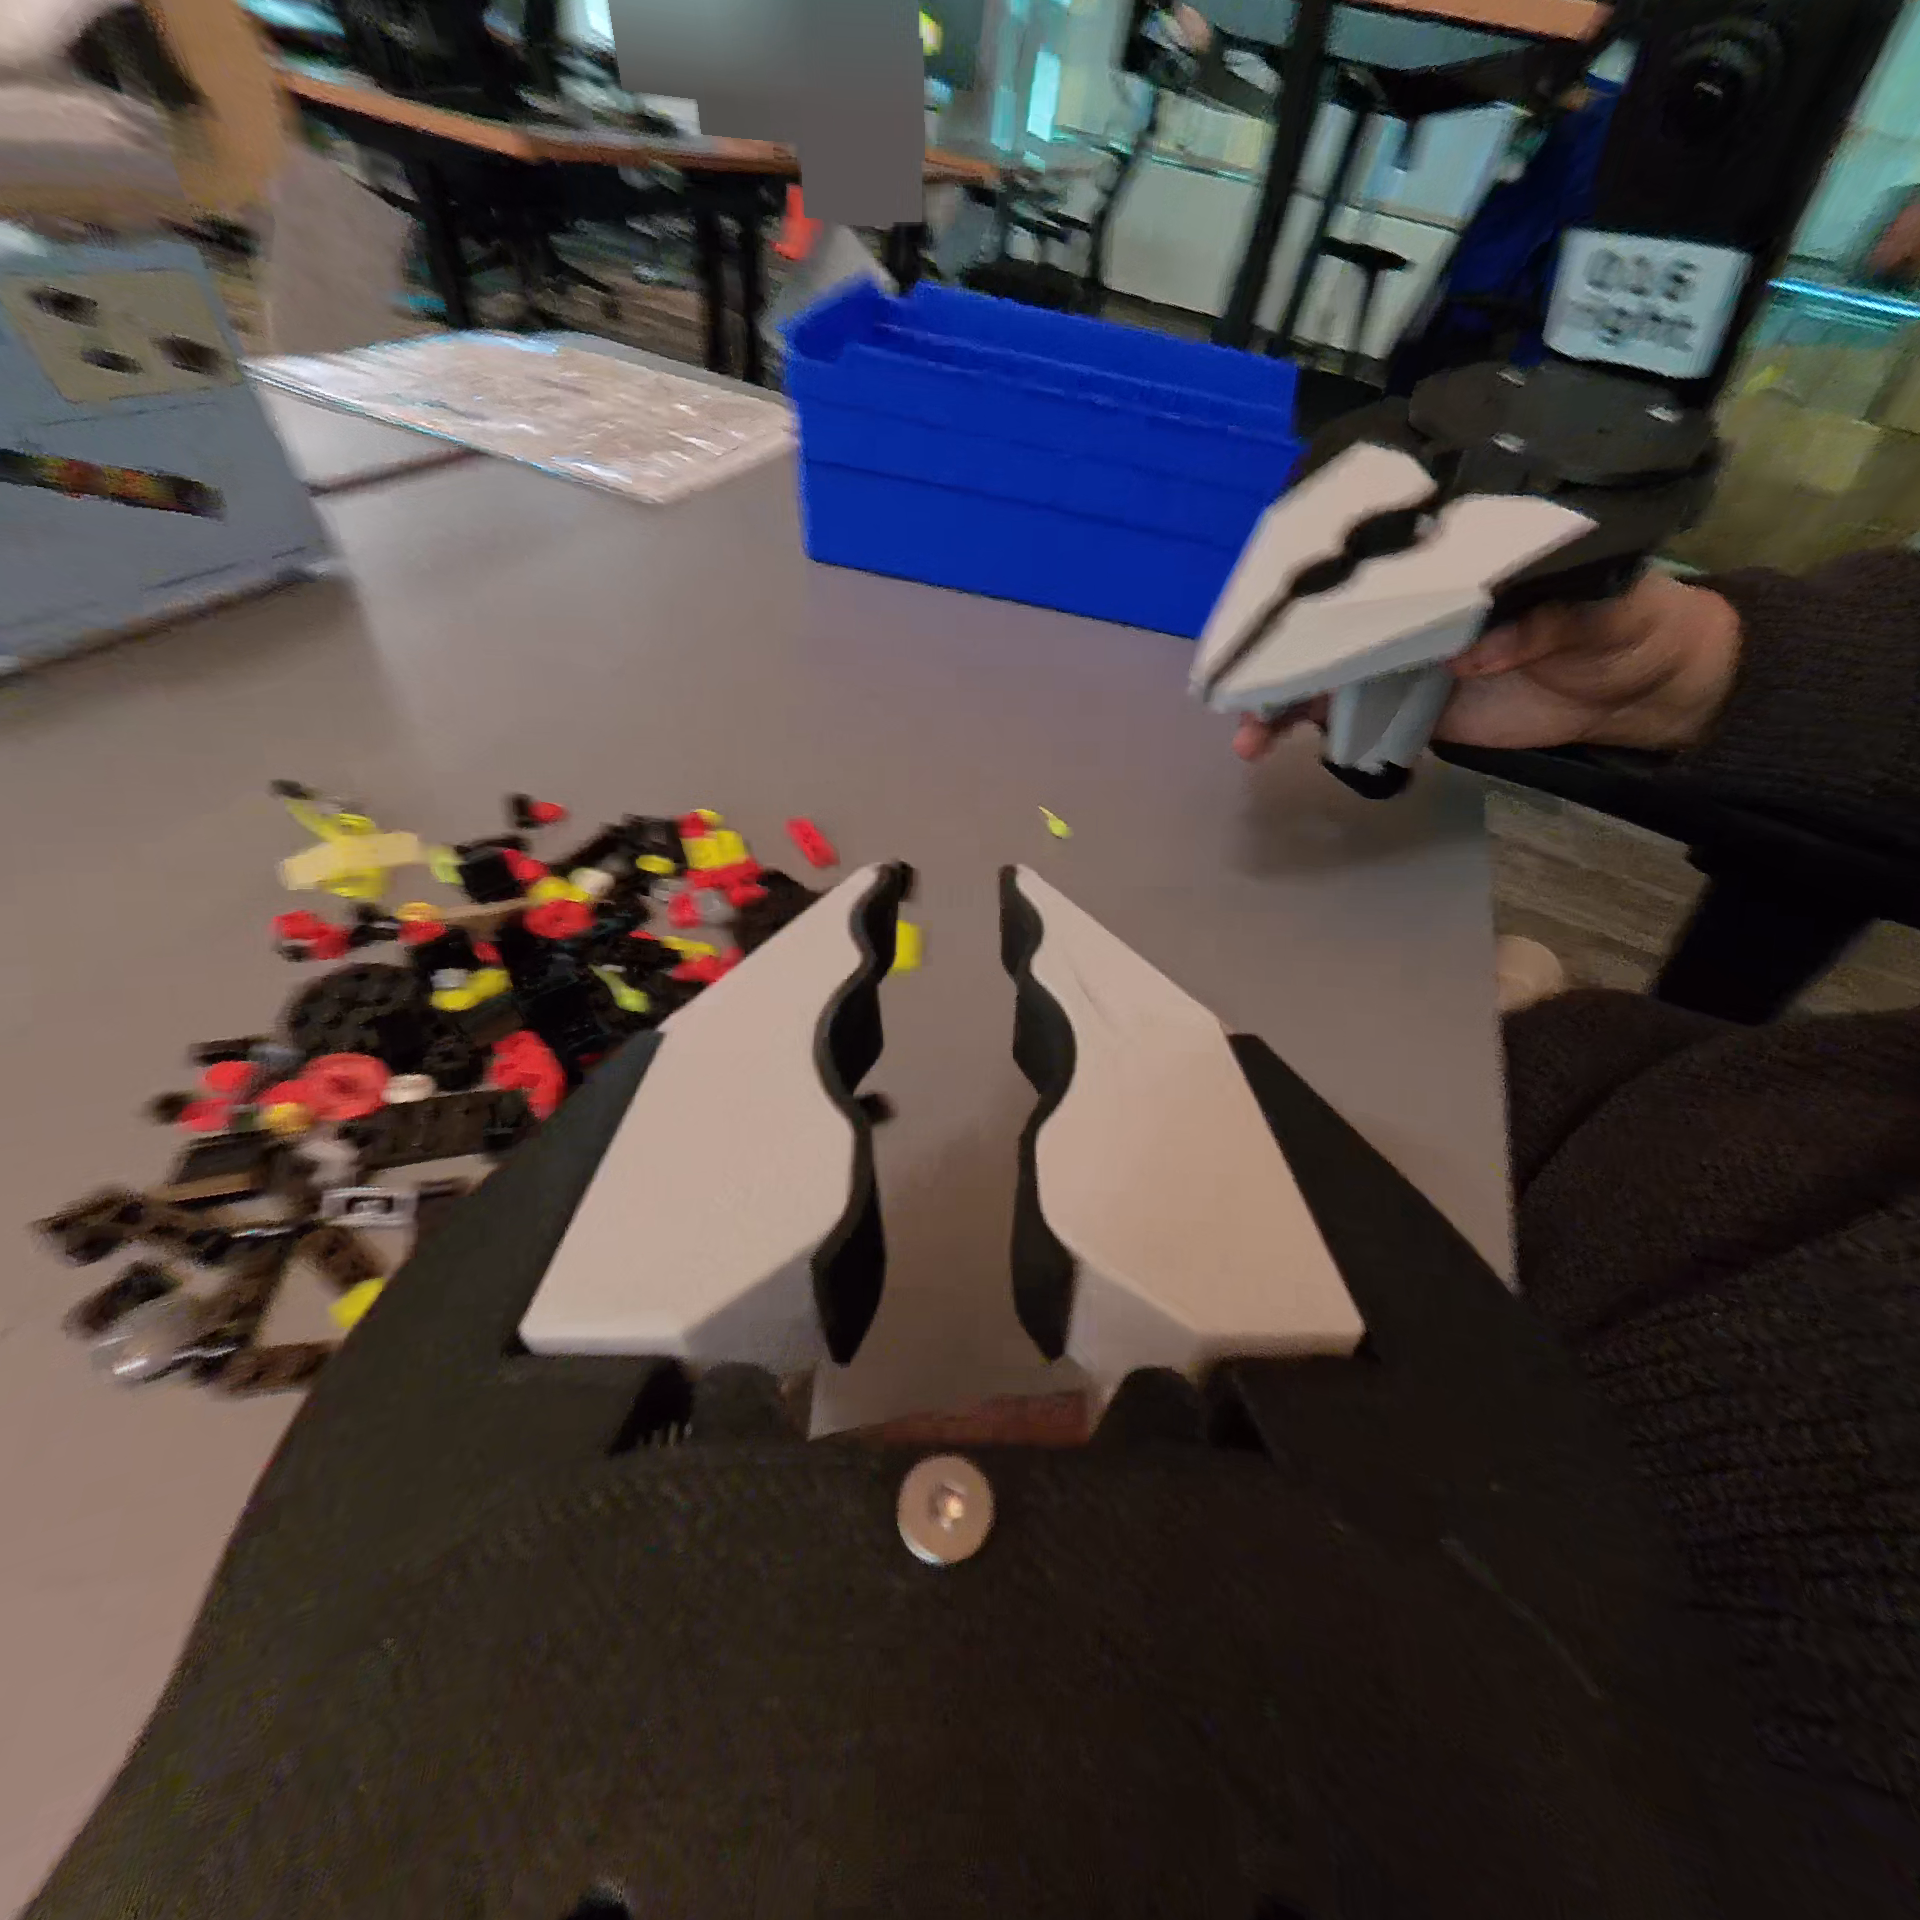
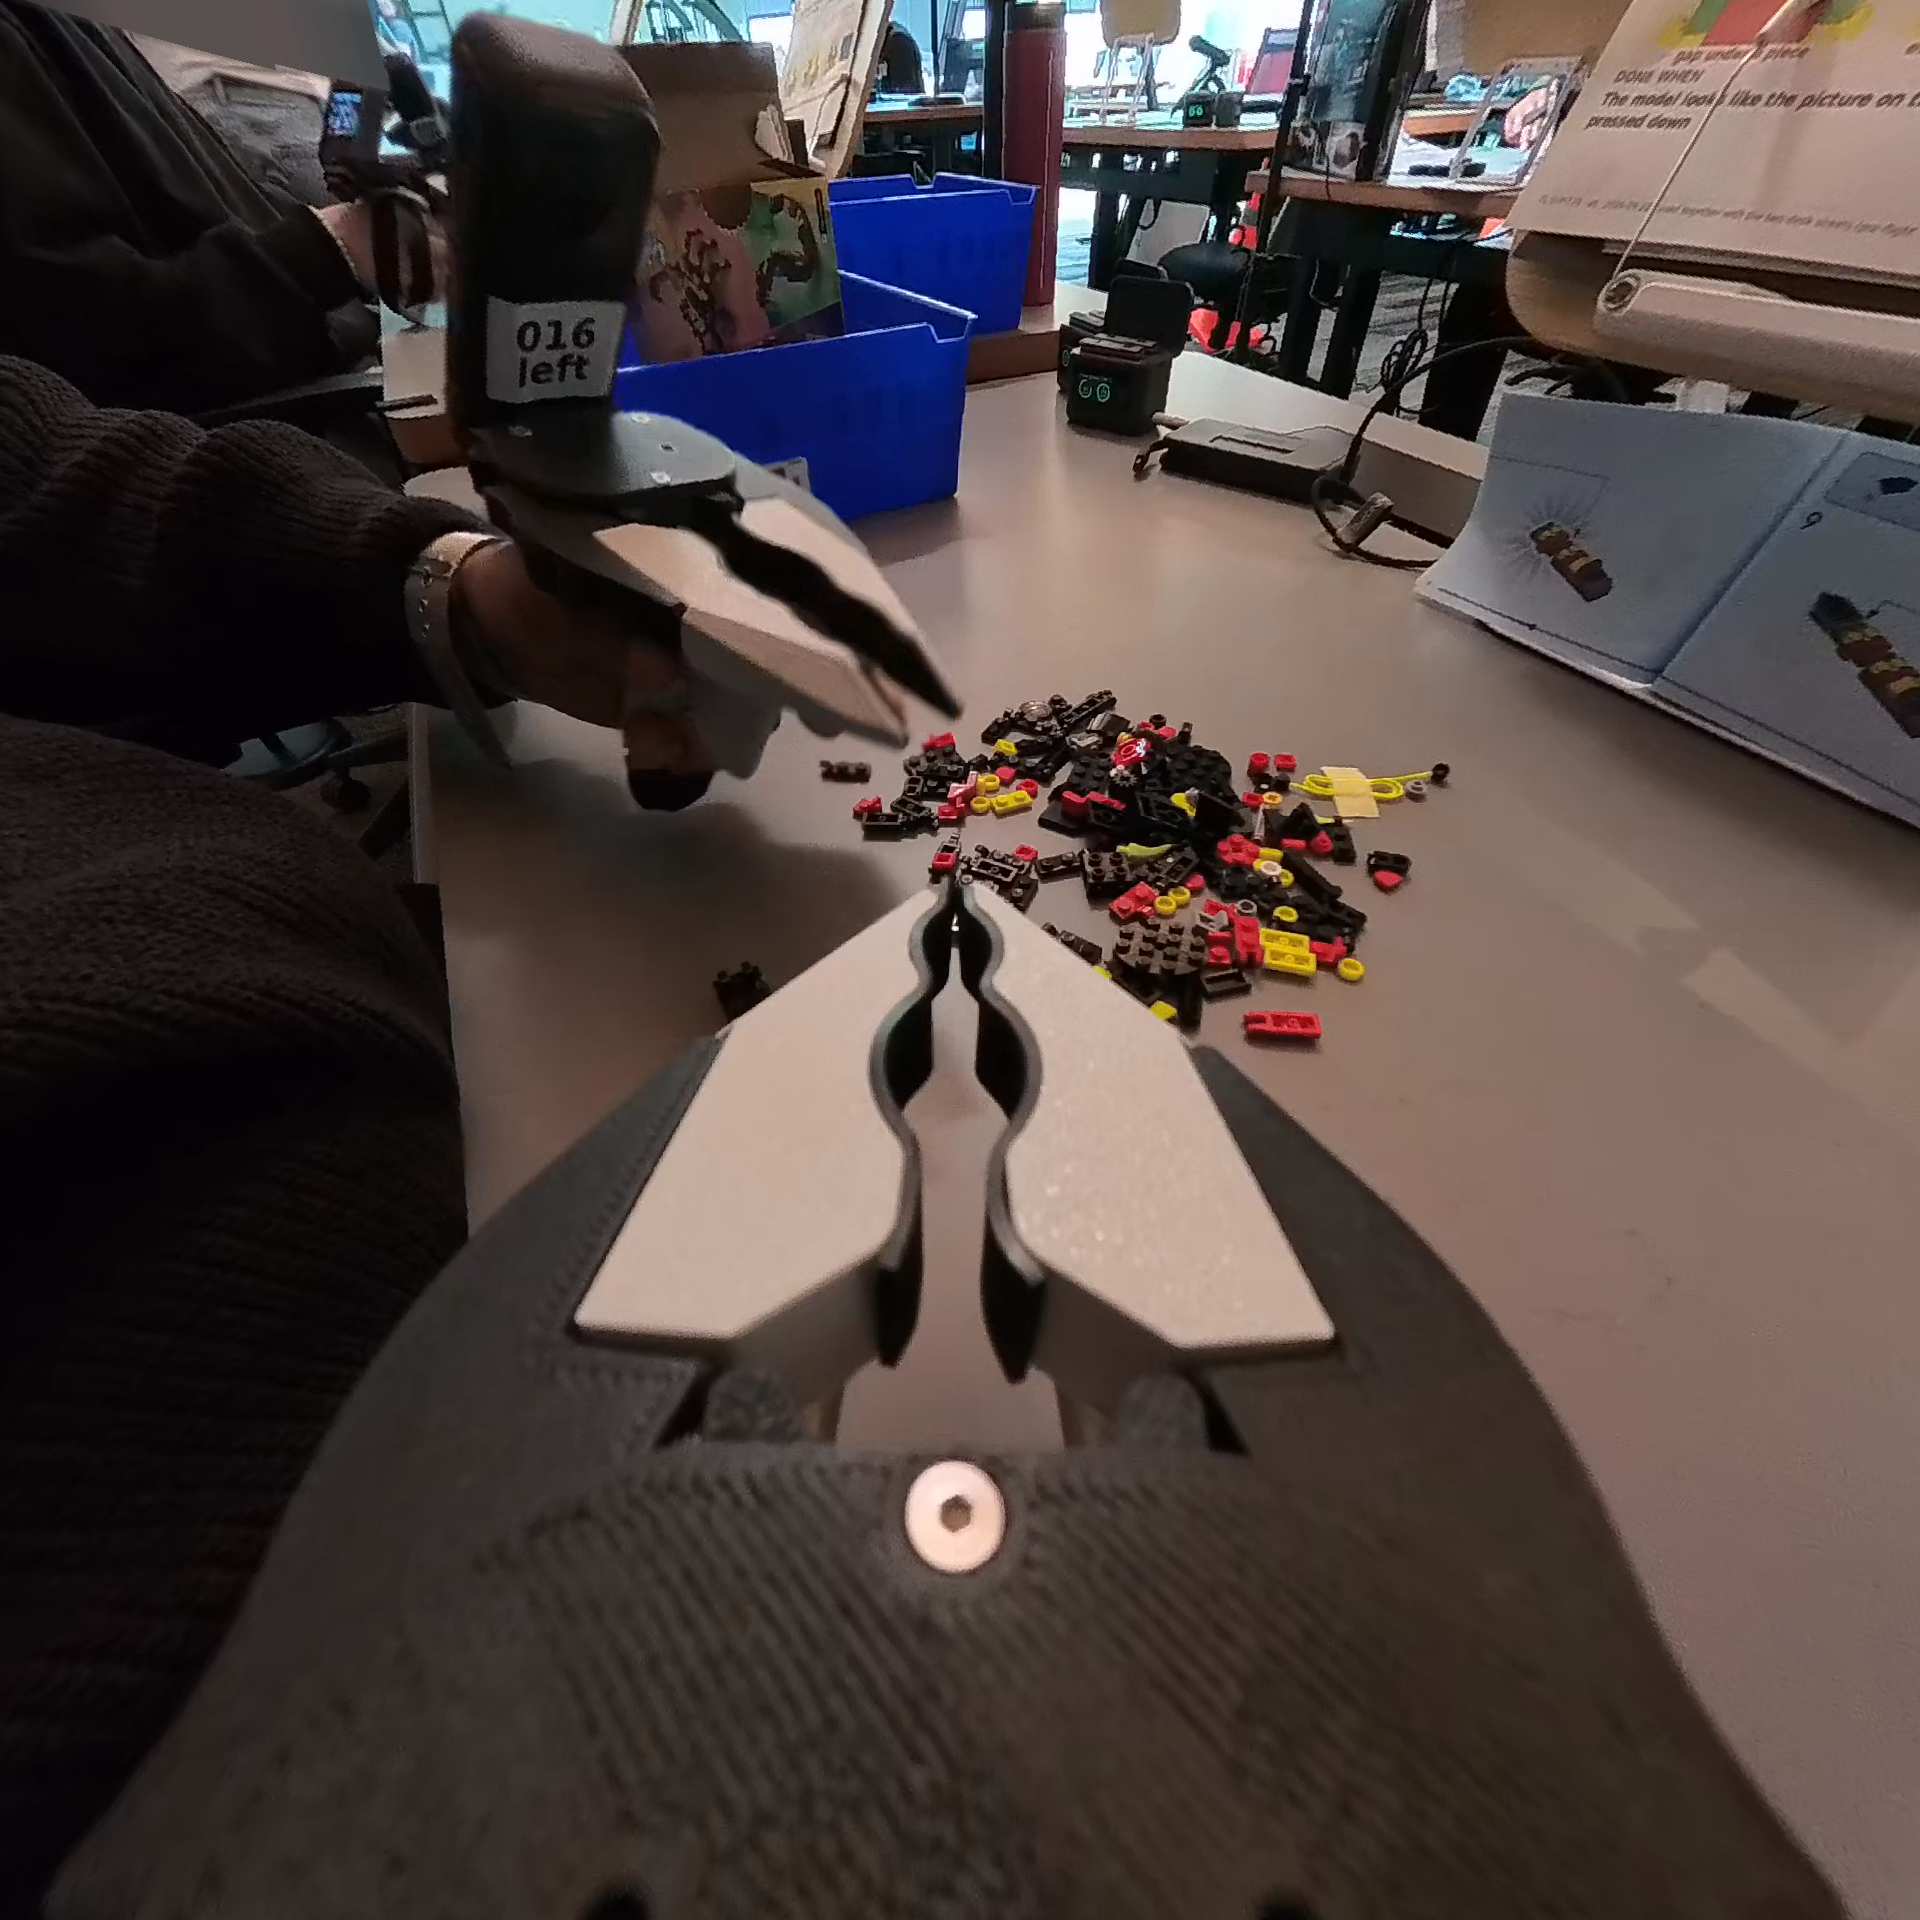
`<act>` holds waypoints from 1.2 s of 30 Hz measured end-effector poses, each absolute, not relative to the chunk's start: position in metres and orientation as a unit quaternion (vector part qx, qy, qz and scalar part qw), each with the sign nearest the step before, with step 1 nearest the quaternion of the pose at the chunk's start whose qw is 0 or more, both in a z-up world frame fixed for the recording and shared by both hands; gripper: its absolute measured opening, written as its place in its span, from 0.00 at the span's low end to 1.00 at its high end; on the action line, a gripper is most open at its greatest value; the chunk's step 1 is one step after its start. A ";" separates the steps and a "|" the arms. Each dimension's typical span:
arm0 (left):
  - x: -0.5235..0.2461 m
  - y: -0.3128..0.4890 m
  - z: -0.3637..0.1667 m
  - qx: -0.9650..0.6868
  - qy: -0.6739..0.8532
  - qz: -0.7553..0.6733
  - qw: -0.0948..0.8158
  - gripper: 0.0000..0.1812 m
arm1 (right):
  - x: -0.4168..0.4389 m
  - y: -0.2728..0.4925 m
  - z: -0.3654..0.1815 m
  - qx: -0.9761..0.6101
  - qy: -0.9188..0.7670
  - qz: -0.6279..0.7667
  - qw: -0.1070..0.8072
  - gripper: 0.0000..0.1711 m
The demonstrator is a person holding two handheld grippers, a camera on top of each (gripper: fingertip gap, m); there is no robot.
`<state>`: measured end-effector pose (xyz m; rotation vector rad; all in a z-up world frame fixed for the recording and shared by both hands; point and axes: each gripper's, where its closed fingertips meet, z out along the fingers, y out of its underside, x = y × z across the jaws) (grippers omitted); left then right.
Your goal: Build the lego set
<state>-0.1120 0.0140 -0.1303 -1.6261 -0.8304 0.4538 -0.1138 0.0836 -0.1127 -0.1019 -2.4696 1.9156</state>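
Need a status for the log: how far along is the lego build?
Barely started. Done: the lego pieces lie spread in a loose pile on the table, with the instruction booklet open beside them; no assembled section is visible. In hand: nothing. The left gripper is open and empty above the pile's edge; the right gripper is shut with nothing between its tips. Left: essentially the whole build.

Glossy plastic bricks [image 2: 1143, 862] lie on a smooth matt table [image 2: 1455, 1195]; the right gripper [image 2: 954, 902] has grainy grey fingers [image 2: 1122, 1174]; the booklet [image 2: 1704, 582] is paper.
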 end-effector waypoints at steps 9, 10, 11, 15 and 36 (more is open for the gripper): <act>-0.149 -0.080 -0.115 -0.619 -0.479 0.328 0.529 0.12 | -0.114 0.084 -0.113 -0.033 -0.791 0.611 0.007 0.00; -0.150 -0.080 -0.116 -0.624 -0.477 0.337 0.520 0.12 | -0.113 0.084 -0.113 -0.032 -0.791 0.611 0.008 0.00; -0.150 -0.078 -0.116 -0.627 -0.472 0.339 0.519 0.12 | -0.113 0.084 -0.113 -0.031 -0.791 0.611 0.009 0.00; -0.144 -0.057 -0.119 -0.645 -0.446 0.312 0.536 0.10 | -0.114 0.084 -0.114 -0.030 -0.792 0.609 0.012 0.00; -0.158 -0.118 -0.116 -0.487 -0.594 0.215 0.603 0.03 | -0.120 0.085 -0.116 -0.041 -0.796 0.603 0.028 0.03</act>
